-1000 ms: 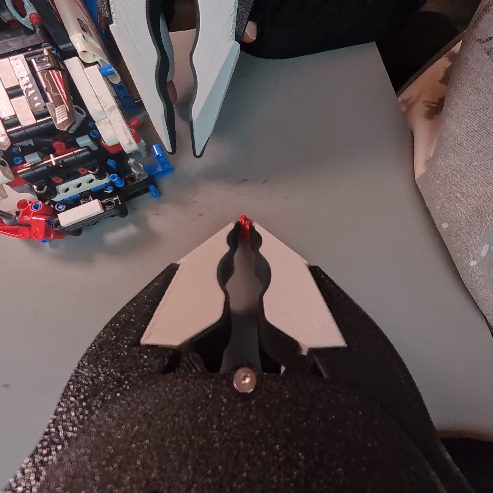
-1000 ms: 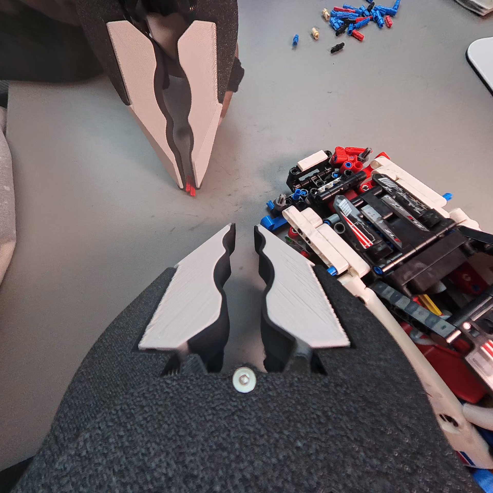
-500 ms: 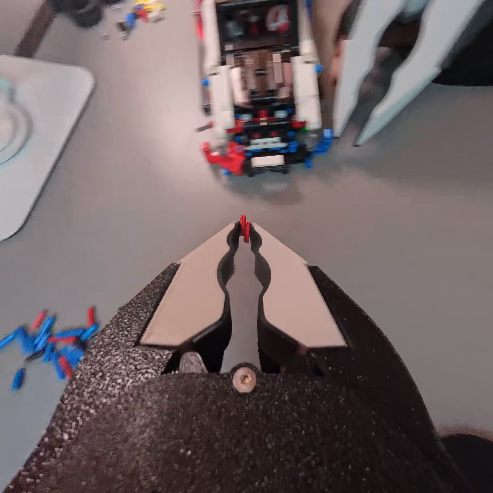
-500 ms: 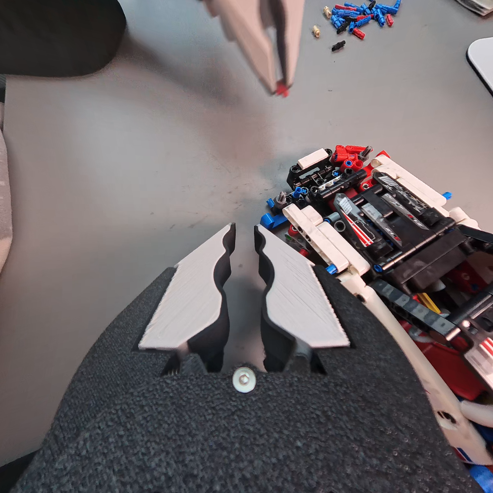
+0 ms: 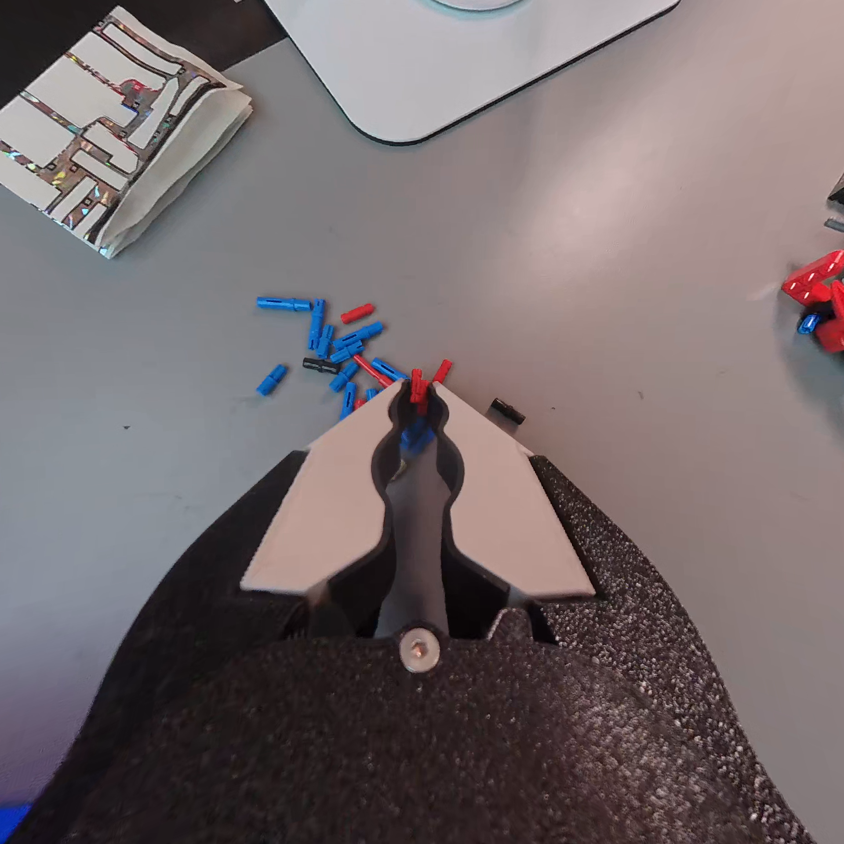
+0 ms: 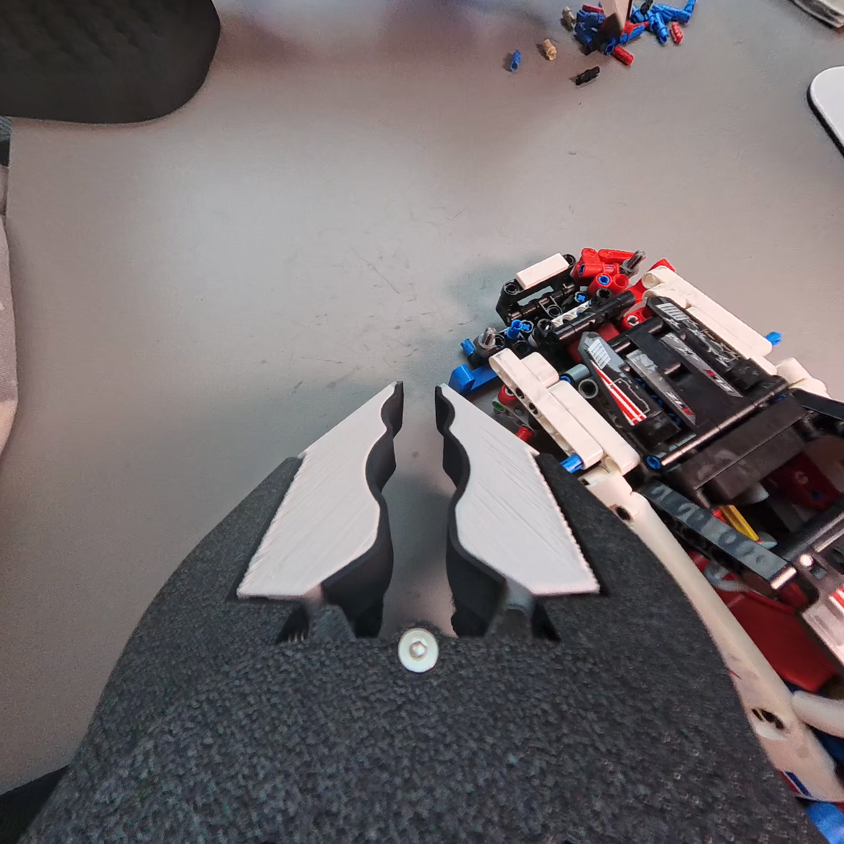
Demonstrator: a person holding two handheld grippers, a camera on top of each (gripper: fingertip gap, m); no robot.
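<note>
On the grey table (image 5: pixel 571 237), our left gripper (image 5: pixel 419 392) pinches a red pin (image 5: pixel 416 388) above loose pins (image 5: pixel 347 342); our right gripper (image 6: pixel 419 396) stands parted, empty, beside the brick model (image 6: pixel 662 388).

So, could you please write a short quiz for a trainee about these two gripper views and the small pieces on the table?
1. True or false: the left gripper is shut on a red pin.
2. What lies under its tips: A) a pile of blue and red pins, B) a folded paper, C) a white pad?
3. Fill in: the right gripper is ____ and holds nothing, beside the toy car on the grey table.

Key: 1 true; 2 A; 3 open.
</note>
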